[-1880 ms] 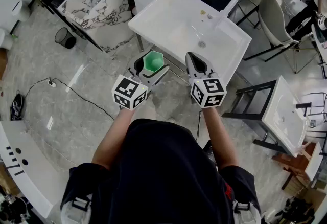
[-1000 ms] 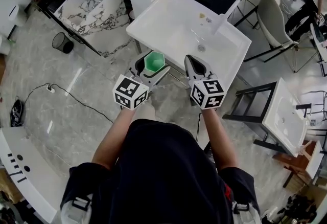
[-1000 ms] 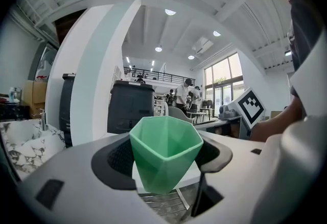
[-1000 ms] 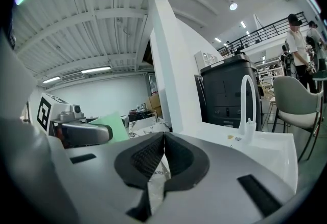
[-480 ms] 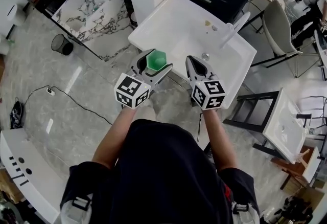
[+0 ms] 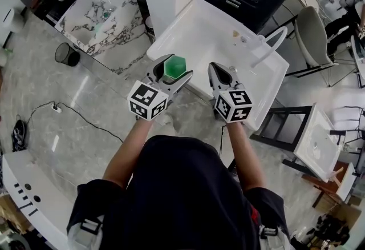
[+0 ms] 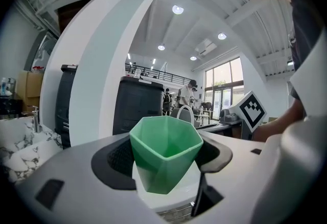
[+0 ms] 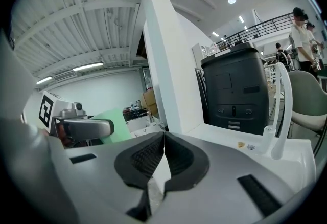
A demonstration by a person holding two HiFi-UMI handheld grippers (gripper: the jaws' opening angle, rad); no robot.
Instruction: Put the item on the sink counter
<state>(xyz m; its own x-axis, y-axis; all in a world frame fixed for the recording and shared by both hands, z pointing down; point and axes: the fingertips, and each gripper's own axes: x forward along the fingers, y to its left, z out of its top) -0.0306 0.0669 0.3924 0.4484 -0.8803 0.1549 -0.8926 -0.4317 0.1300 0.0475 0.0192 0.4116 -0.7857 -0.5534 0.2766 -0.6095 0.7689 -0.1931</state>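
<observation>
- The white sink bench (image 6: 194,32) now sits closer under both arms than a couple of seconds ago. Its near edge has slid in beneath the gripper tips, so the approach looks nearly done.
- The left hand-held gripper (image 6: 171,73) pinches the cup between widely spread jaws, as it did in the earlier views. It has been carried from over the floor to the bench's near rim.
- The right hand-held gripper (image 6: 219,73) has travelled alongside, its jaws pressed together on nothing.
- The green cup (image 6: 174,65) stands upright in the left grip, mouth up, off any surface. It appears to be above the near rim, so what remains is probably to reach on over a flat part, lower it and let go.
- The faucet (image 6: 268,43) stands at the far right, well apart from the cup.
</observation>
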